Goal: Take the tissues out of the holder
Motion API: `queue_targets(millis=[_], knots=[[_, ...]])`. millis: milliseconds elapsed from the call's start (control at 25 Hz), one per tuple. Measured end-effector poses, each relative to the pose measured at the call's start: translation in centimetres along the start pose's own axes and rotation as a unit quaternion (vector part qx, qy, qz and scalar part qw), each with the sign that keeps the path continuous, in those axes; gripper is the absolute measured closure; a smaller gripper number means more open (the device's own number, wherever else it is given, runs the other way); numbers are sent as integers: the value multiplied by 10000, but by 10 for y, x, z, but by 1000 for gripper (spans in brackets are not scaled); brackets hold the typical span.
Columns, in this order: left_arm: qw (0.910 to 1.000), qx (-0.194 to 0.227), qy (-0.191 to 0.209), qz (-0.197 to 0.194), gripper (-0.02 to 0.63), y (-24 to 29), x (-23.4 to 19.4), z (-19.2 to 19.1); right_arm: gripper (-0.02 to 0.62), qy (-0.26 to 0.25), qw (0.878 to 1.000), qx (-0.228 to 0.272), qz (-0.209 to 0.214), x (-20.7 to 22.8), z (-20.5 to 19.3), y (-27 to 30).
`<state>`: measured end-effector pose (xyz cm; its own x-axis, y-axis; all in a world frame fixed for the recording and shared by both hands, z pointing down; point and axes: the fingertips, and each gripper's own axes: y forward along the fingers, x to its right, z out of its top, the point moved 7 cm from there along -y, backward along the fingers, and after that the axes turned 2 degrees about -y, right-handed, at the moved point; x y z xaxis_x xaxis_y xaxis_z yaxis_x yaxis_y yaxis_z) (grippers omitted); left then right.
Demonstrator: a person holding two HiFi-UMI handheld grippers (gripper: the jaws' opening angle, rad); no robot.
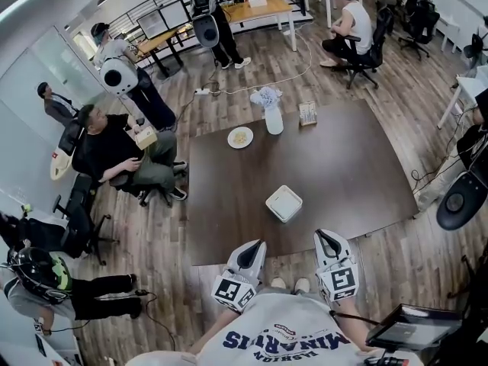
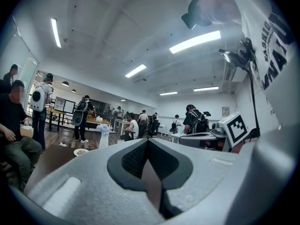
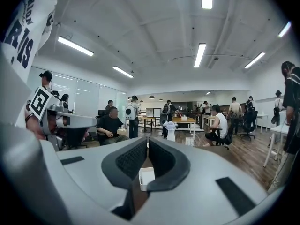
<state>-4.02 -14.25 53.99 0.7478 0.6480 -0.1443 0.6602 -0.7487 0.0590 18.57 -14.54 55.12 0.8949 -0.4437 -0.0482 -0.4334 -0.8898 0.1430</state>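
Left claw [image 1: 257,247], right claw [image 1: 326,239] shut, holder [image 1: 274,121] upright

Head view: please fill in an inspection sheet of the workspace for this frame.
Surface: dark brown table, mostly bare.
Job's things: white tissue holder upright near the far edge, tissues bunched out of its top, nothing touching them.
Clutter: plate with food; white square container; small box beside the holder.
Grippers: left hand-held gripper and right hand-held gripper over the near edge, jaws together, both empty.
Cables: white cable and power strip on the floor beyond the table.
Surroundings: wood floor, desks, office chairs, people seated and standing.
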Motion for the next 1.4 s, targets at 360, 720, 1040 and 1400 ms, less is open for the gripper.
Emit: queue_targets(millis=[360,720,1040,1400], knots=[[9990,169,-75,402,602,-17,-26,0,555,-929,9914,-631,664,-9,-21,68],[9955,203,-306,877,602,-49,-46,-7,477,-2275,9495,-1691,1344,-24,-76,152],[9899,270,-352,1344,602,-81,-75,-10,437,-3257,8822,-2904,1771,-29,-169,236],[9831,288,-485,1743,603,-103,-93,-17,422,-3800,8126,-3879,2119,-34,-224,294]])
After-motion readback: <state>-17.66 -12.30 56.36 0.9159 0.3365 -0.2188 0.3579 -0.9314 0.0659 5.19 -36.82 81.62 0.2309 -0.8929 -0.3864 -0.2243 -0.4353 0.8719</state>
